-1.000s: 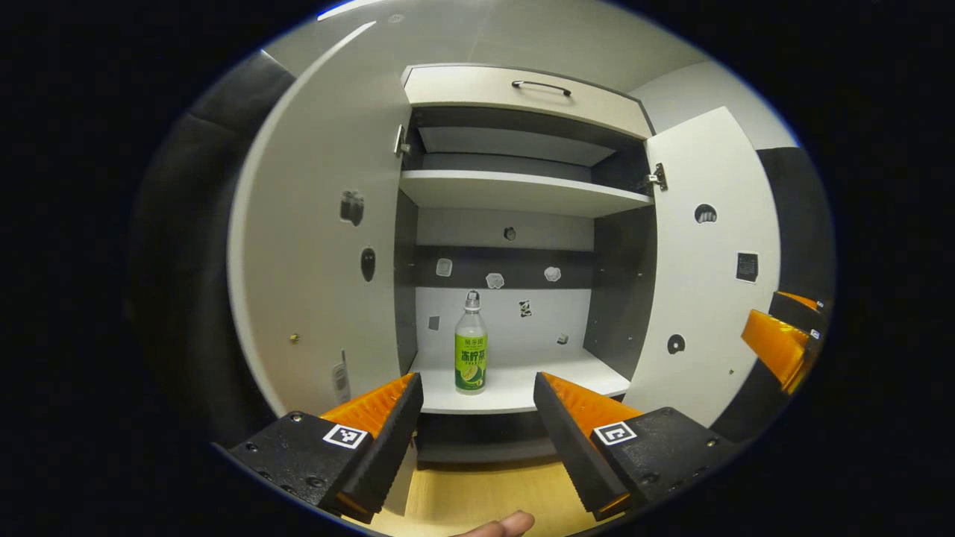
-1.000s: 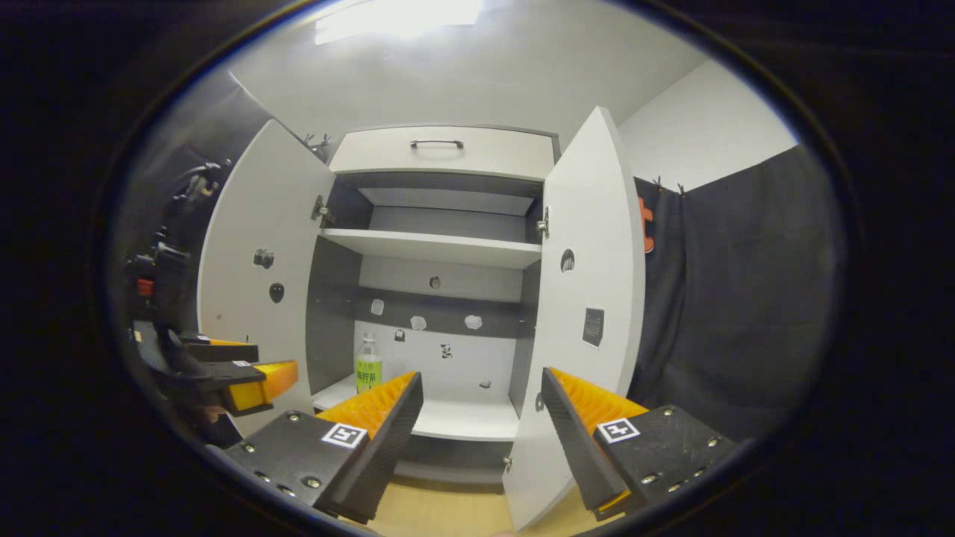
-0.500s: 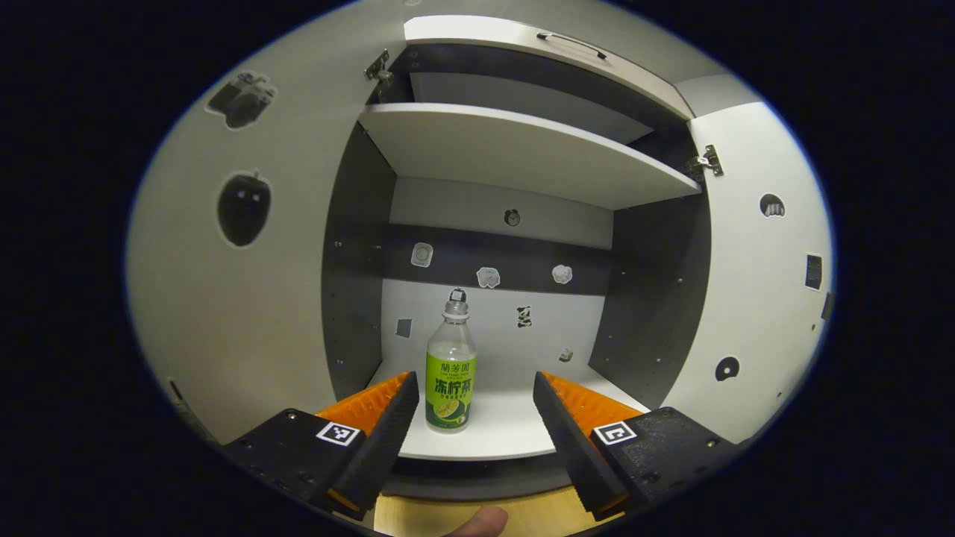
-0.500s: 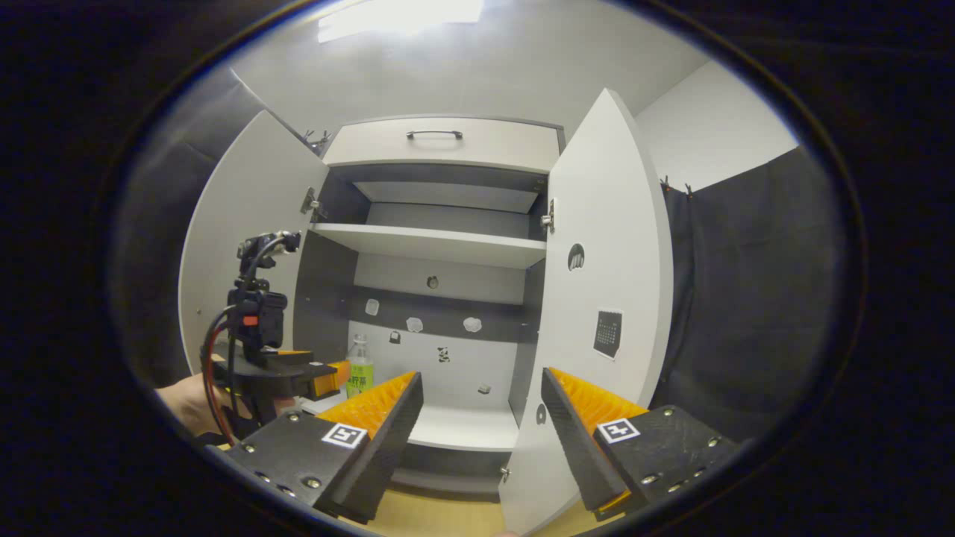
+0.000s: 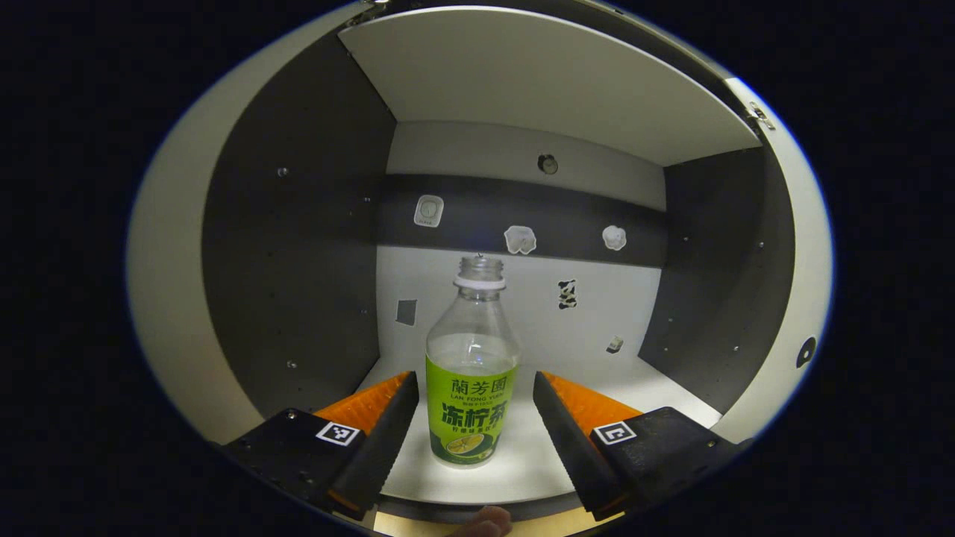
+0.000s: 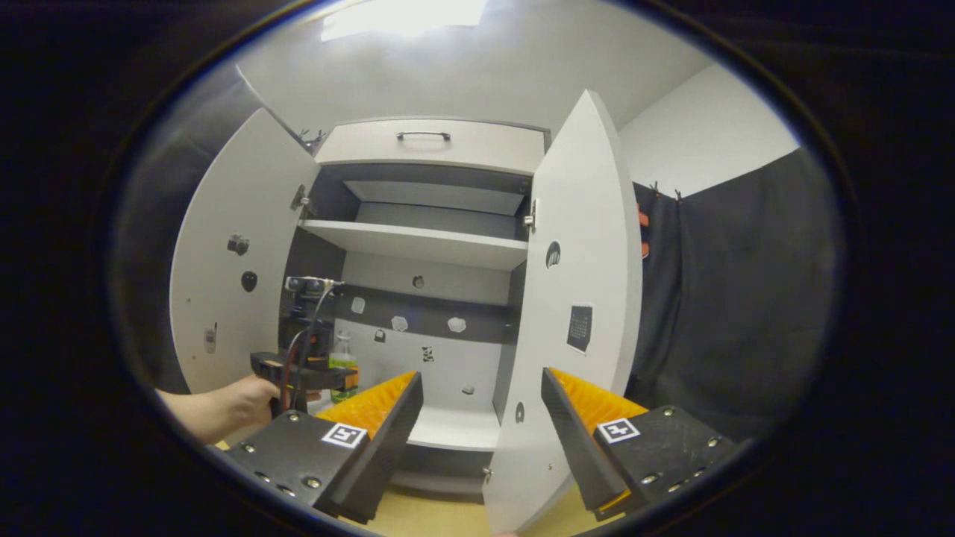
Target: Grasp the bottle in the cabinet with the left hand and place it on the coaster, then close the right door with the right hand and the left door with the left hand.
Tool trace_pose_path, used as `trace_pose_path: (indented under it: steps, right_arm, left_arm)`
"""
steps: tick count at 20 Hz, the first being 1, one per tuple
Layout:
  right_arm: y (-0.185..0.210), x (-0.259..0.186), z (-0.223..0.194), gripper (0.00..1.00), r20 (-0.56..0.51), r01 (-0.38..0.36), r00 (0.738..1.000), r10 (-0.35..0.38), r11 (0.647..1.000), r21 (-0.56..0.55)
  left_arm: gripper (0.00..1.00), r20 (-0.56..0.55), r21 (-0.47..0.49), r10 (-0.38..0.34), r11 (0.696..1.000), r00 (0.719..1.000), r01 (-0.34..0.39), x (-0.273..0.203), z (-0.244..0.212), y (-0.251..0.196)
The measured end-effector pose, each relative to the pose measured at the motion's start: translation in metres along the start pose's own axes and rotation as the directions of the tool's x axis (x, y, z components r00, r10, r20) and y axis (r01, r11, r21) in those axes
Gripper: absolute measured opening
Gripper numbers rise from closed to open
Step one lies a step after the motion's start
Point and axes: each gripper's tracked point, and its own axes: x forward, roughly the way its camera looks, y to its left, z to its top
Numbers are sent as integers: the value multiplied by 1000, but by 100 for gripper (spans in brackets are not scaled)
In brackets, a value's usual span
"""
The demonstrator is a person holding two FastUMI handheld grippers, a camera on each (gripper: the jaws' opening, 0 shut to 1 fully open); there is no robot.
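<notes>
Left tongs (image 5: 471, 406): spread wide, with the bottle (image 5: 471, 371) standing upright between the two fingers. A gap is visible on each side, so neither finger presses on it.

Bottle: clear plastic, no cap, green label around the lower half. It rests on the white lower shelf (image 5: 515, 470) of the cabinet (image 5: 298, 246), at 6 o'clock in the left gripper view and in front of the back panel.

In the right gripper view, the left tongs appear at 8 o'clock, held by a hand (image 6: 242, 399) and reaching into the cabinet beside the bottle, which is small at this range.

Right tongs (image 6: 481, 410): spread apart with nothing between the fingers, positioned outside the cabinet and well apart from it.

Right door (image 6: 574, 313): swung open, its edge at 6 o'clock between the right tongs' fingers in the view. Left door (image 6: 231, 276): also open, at 9 o'clock.

A drawer front with a handle (image 6: 423, 136) sits above the compartment at 12 o'clock.
</notes>
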Motion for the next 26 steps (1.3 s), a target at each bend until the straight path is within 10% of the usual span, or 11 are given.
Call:
trace_pose_path:
  steps: [9, 26]
  right_arm:
    - [1, -40, -7, 97, -20, -25, 999, 26, 1000, 5]
    - [9, -144, 25, 96, -3, -126, 992, 127, 987, 102]
  left_arm:
    - [79, 22, 20, -99, 995, 995, 98, -19, 11, -26]
    - [78, 95, -14, -105, 994, 990, 106, -260, 31, -28]
